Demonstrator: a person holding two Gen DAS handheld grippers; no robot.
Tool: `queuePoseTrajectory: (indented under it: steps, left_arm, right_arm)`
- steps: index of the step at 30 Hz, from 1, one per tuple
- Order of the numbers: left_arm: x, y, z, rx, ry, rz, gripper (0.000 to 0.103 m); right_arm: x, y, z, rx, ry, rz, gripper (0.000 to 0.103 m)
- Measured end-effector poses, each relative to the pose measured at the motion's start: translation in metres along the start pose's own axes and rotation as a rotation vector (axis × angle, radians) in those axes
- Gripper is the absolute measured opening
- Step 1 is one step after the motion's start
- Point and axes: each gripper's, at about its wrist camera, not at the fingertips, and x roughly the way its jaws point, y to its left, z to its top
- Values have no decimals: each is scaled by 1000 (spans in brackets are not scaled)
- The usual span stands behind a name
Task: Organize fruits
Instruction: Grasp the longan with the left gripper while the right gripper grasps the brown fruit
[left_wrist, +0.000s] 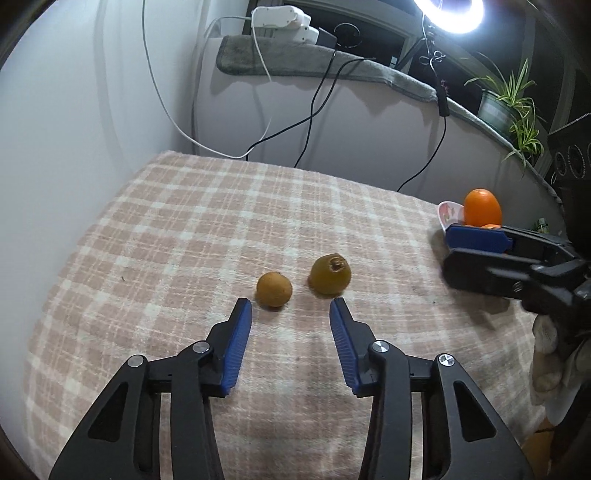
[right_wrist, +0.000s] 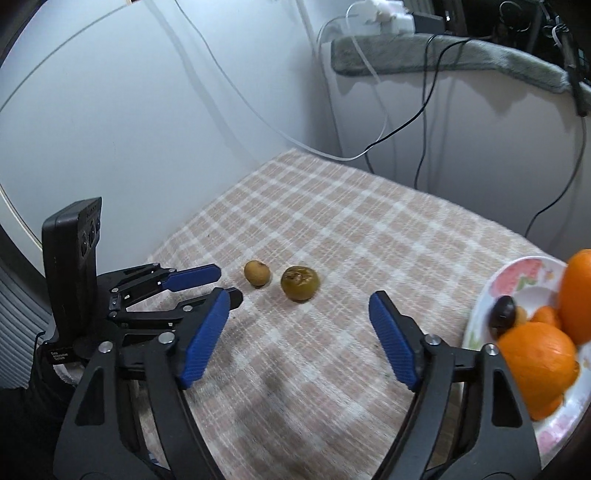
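Observation:
Two small brownish fruits lie on the checked cloth: a round tan one (left_wrist: 274, 290) (right_wrist: 257, 273) and a larger olive one with a stem end (left_wrist: 330, 274) (right_wrist: 300, 283). My left gripper (left_wrist: 291, 312) is open and empty, its tips just short of both fruits. It also shows in the right wrist view (right_wrist: 227, 282). My right gripper (right_wrist: 299, 310) is open and empty, further back from the fruits and beside the plate; in the left wrist view it (left_wrist: 448, 245) sits at the right edge. A floral plate (right_wrist: 513, 271) (left_wrist: 448, 212) holds oranges (right_wrist: 535, 362) (left_wrist: 482, 210) and a dark fruit (right_wrist: 503, 312).
The pink checked cloth (left_wrist: 221, 229) covers the table, which backs onto a white wall and cabinet. Cables (left_wrist: 317, 103) hang down behind the far edge. A potted plant (left_wrist: 506, 107) and a ring light (left_wrist: 448, 14) stand at the far right.

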Motion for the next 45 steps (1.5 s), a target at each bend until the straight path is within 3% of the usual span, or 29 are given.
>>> queuePoseTrajectory:
  steps: [5, 22, 34, 39, 45]
  left_arm:
    - [8, 6, 2, 4, 12, 8, 39]
    - [33, 4, 7, 41, 55, 12, 36]
    - [42, 7, 9, 39, 71, 16, 28]
    - [43, 7, 9, 33, 71, 21, 24]
    - [42, 6, 8, 38, 66, 30, 24]
  right_arm:
    - [25, -1, 2, 22, 40, 28, 66]
    - [76, -13, 8, 84, 123, 59, 59]
    - [88, -13, 7, 92, 143, 66, 51]
    - [87, -15, 6, 96, 151, 57, 39]
    - [89, -12, 7, 88, 151, 43, 34]
